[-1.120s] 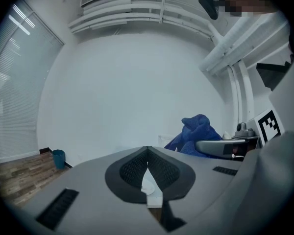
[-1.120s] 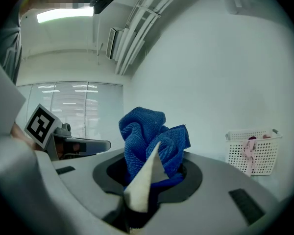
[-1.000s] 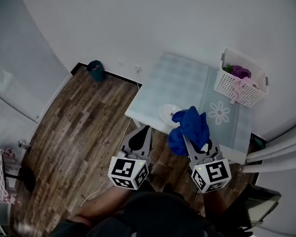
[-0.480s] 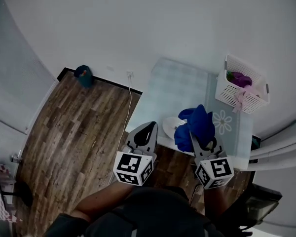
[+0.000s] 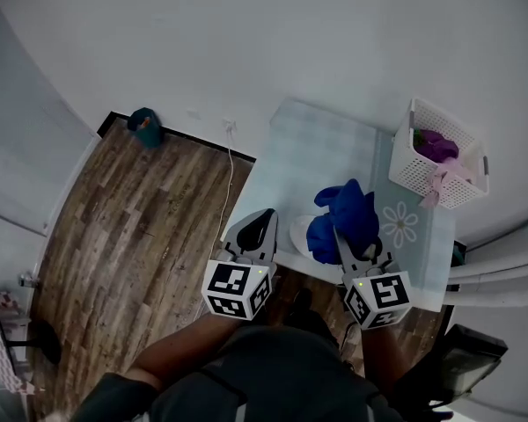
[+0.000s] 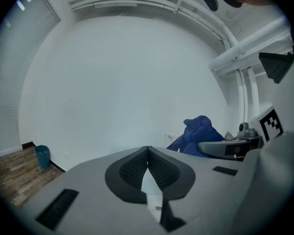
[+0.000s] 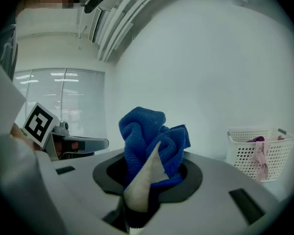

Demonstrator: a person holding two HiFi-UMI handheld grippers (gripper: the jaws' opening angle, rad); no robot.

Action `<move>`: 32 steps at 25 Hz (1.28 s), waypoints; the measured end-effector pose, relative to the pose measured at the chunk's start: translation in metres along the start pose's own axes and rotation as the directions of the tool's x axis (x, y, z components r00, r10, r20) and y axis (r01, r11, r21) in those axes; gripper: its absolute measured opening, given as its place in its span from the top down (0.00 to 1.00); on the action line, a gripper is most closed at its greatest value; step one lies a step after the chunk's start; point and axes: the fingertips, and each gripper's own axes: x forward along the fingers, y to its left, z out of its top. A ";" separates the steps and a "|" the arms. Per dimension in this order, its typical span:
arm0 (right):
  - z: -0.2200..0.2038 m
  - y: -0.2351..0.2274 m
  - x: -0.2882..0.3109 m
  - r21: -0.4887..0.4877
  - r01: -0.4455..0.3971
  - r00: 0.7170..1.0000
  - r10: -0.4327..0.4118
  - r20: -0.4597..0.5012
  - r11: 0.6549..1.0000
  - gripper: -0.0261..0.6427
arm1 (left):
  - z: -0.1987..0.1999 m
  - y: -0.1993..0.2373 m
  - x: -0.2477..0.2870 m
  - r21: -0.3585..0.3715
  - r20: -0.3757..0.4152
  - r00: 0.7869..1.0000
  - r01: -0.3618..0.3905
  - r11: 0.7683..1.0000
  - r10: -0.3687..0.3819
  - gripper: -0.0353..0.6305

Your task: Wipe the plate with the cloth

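Note:
A bunched blue cloth (image 5: pixel 345 218) sticks up from my right gripper (image 5: pixel 338 236), which is shut on it; in the right gripper view the cloth (image 7: pixel 152 138) fills the jaws of that gripper (image 7: pixel 148 173). Under and left of the cloth, a white plate (image 5: pixel 301 228) lies near the table's front edge, partly hidden by the cloth. My left gripper (image 5: pixel 266 218) is shut and holds nothing, its tips just left of the plate at the table's front corner. In the left gripper view its jaws (image 6: pixel 147 153) meet, with the cloth (image 6: pixel 198 133) to their right.
The table (image 5: pixel 321 152) has a pale checked cover with a flower print. A white basket (image 5: pixel 440 156) with purple and pink fabric stands at its back right. A teal bin (image 5: pixel 145 126) stands by the wall on the wood floor, and a white cable (image 5: pixel 227 192) runs down beside the table.
Both grippers have moved forward to the table's front edge. The cloth, still held, now hangs over the plate's right part. The left gripper stays shut.

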 end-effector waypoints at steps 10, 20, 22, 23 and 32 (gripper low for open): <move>-0.043 -0.031 0.041 0.009 -0.094 0.989 0.094 -0.116 0.996 0.75 | -0.041 0.000 0.055 0.028 -0.129 0.989 -0.062 0.998 0.065 0.93; -0.131 -0.045 0.074 0.052 -0.108 0.949 0.118 -0.294 0.993 0.75 | -0.167 0.023 0.090 -0.088 -0.450 0.891 -0.107 0.990 0.056 0.93; -0.147 -0.041 0.081 0.048 -0.108 0.934 0.117 -0.338 0.993 0.75 | -0.190 0.029 0.096 -0.125 -0.507 0.862 -0.085 0.989 0.010 0.93; -0.155 -0.038 0.085 0.047 -0.106 0.927 0.116 -0.358 0.993 0.75 | -0.199 0.030 0.099 -0.144 -0.531 0.847 -0.068 0.987 -0.020 0.93; -0.211 -0.022 0.115 0.014 -0.100 0.861 0.094 -0.500 0.995 0.75 | -0.240 0.033 0.114 -0.258 -0.625 0.759 0.017 0.966 -0.180 0.78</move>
